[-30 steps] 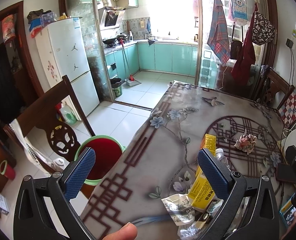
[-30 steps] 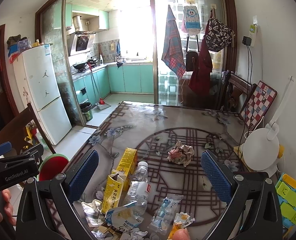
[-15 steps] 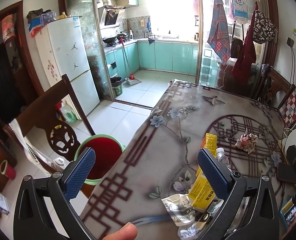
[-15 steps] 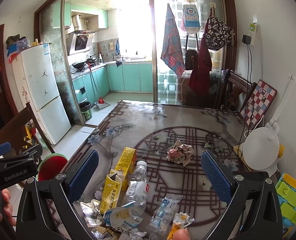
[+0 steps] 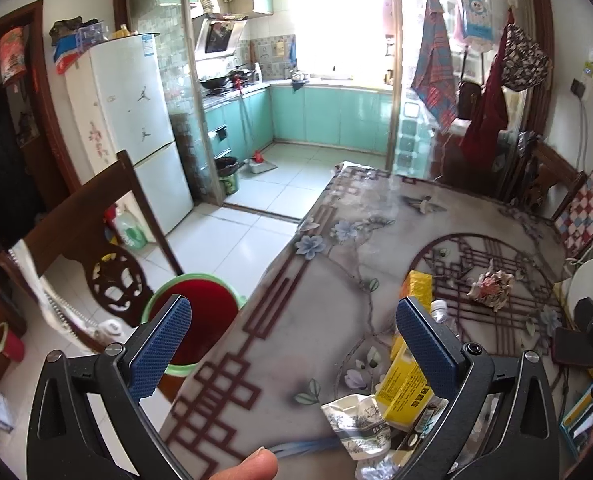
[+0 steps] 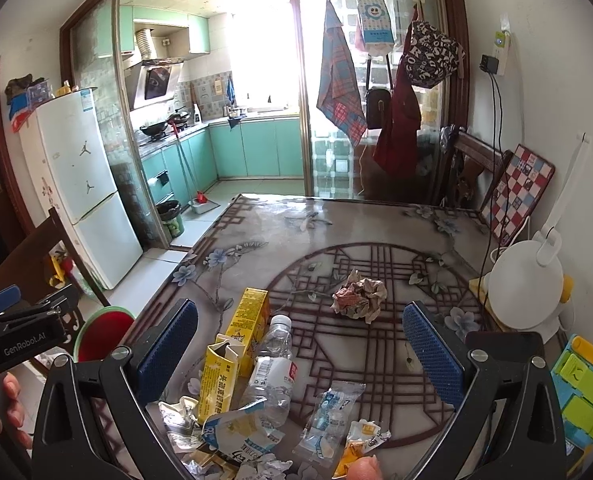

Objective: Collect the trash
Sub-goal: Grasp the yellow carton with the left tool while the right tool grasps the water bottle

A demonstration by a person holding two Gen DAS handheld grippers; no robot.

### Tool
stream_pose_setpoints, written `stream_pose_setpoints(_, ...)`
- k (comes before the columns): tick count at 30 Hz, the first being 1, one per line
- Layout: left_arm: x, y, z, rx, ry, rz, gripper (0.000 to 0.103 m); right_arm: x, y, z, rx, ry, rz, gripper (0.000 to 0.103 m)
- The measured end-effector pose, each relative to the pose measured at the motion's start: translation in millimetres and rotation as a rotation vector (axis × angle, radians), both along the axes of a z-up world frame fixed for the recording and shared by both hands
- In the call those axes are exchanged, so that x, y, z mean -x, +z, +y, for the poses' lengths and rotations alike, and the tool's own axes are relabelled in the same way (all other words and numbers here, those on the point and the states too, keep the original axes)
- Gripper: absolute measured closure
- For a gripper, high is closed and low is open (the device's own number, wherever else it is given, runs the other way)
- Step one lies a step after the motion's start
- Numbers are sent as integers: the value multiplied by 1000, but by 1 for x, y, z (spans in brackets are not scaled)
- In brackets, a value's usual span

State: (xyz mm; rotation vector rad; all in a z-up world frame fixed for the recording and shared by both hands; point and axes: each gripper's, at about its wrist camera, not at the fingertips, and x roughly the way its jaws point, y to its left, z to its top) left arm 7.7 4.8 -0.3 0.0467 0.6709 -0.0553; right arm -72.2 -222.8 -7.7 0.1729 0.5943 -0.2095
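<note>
Trash lies on the patterned table (image 6: 376,232): two yellow cartons (image 6: 248,320), a clear plastic bottle (image 6: 272,368), a crumpled paper ball (image 6: 358,296), and several wrappers (image 6: 324,420) near the front edge. A red bucket with a green rim (image 5: 200,320) stands on the floor left of the table. My left gripper (image 5: 292,344) is open and empty, above the table's left edge between bucket and cartons (image 5: 406,376). My right gripper (image 6: 300,348) is open and empty, above the trash pile.
A wooden chair (image 5: 96,232) stands by the bucket. A white fan (image 6: 524,280) and a checkered board (image 6: 520,192) sit at the table's right side. A second chair (image 6: 468,168) stands behind the table. The fridge (image 5: 132,128) and kitchen lie beyond.
</note>
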Motion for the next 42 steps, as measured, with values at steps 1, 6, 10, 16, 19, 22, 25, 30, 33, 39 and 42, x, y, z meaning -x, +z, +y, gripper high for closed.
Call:
stream_pose_setpoints(1,-1,0,1,7,-19,-15,0,-1,-1,-3,-5,11,4,0)
stream_pose_setpoints(6,-16,-31,-5,25,-176,31,0,-5,-21,-26,-89,25,86,0)
stream_pose_setpoints(10,-24,-76,-35,-28,-288,156,0,5,-40,-51,-171,-37,93,0)
stream_pose_setpoints(16,-30,-127,-94,-46,-413,288,1,15,-46,-58,-85,-75,131,0)
stream_pose_setpoints(19,-39,-140,-107,-56,-428,335,9,18,-54,-64,-102,-103,165,0)
stream_pose_setpoints(22,-41,-148,-110,-73,-446,375,56,16,-66,-71,-156,-93,197,0)
stream_pose_setpoints(25,-39,-139,-96,-13,-451,381,65,0,-77,-70,-195,-39,228,0)
stream_pose_setpoints(30,-30,-99,-66,30,-432,283,65,-54,-110,-57,-273,107,332,0)
stream_pose_setpoints(33,-29,-80,-49,43,-415,255,65,-83,-137,-39,-318,184,409,1)
stream_pose_setpoints(39,-36,-62,-17,105,-361,219,65,-119,-183,-12,-258,213,570,23)
stream_pose_setpoints(42,-40,-60,-11,122,-353,204,65,-125,-201,-12,-281,208,608,46)
